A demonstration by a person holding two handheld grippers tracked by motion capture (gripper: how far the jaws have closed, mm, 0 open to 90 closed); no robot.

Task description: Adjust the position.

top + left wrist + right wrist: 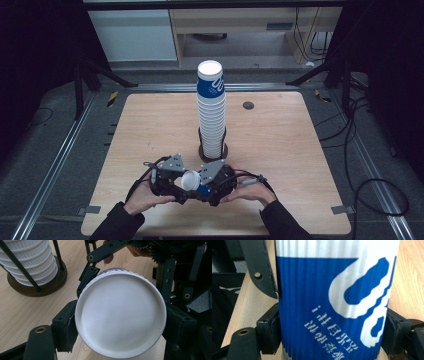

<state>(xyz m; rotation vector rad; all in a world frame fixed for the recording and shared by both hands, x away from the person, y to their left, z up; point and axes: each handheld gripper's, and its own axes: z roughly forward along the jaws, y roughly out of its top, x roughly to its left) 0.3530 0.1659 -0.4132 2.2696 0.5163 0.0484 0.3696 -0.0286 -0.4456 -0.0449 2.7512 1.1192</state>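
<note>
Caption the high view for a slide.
Both grippers, left and right, clamp one paper cup before the tall cup stack.

Both grippers, left gripper point(176, 181) and right gripper point(209, 184), meet at one paper cup point(190, 180) (near cup stack point(211, 107)).

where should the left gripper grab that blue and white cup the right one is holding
Take the blue and white cup at its free white end, jaws either side of the round rim, coming from the left gripper's side. The right gripper already clamps the blue ribbed wall.
</note>
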